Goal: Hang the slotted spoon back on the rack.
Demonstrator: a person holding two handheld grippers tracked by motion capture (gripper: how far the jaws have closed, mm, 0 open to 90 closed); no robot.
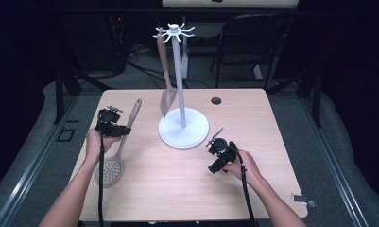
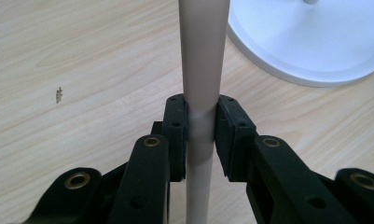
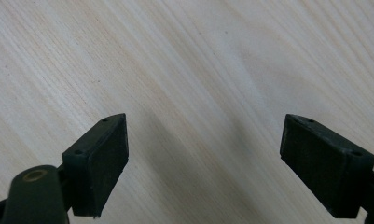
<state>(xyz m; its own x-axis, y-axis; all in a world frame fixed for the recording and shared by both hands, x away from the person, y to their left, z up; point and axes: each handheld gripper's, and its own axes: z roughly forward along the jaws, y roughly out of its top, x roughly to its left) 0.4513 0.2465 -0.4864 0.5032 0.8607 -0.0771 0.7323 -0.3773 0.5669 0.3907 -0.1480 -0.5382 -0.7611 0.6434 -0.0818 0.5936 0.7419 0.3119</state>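
Note:
A beige slotted spoon (image 1: 112, 161) lies along the table's left side, its perforated bowl near the front and its handle (image 2: 202, 60) pointing back. My left gripper (image 1: 125, 129) is shut on that handle, and both pads (image 2: 175, 135) press its sides. A white utensil stand (image 1: 183, 127) with a round base (image 2: 310, 46) stands at the table's middle, just right of the handle. A beige spatula (image 1: 166, 90) hangs from the hooks at its top. To the right and nearer the front, my right gripper (image 3: 203, 158) hovers open over bare wood, its body (image 1: 221, 155) low over the table.
The wooden table (image 1: 187, 189) has a small round hole (image 1: 216, 100) at the back right. A small metal clip (image 1: 304, 200) lies by the front right corner. A dark chair (image 1: 253, 42) stands behind the table.

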